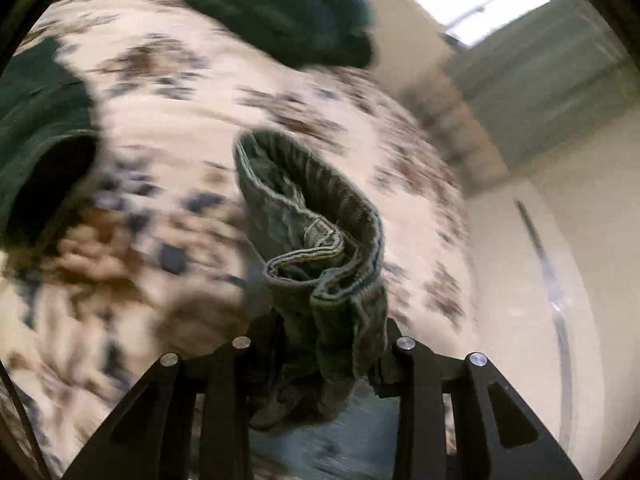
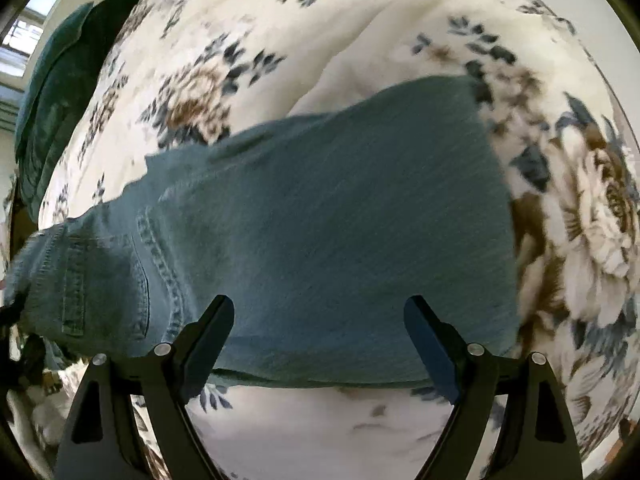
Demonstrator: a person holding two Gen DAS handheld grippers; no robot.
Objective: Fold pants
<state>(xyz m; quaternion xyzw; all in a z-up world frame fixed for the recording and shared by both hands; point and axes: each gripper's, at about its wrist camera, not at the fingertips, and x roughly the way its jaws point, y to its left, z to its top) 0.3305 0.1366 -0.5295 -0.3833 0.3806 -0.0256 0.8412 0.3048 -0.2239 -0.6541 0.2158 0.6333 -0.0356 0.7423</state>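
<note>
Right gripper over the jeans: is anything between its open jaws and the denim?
Nothing visible. The right gripper is open above the jeans, which lie flat on the floral bedspread with bare denim below the jaws.

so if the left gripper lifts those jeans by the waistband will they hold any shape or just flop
Probably flop: the waistband already curls and bunches in the left gripper. The jeans drape flat over the floral bedspread, so the legs would likely trail. The denim looks thick, so probably heavyish, and unlikely to slip.
</note>
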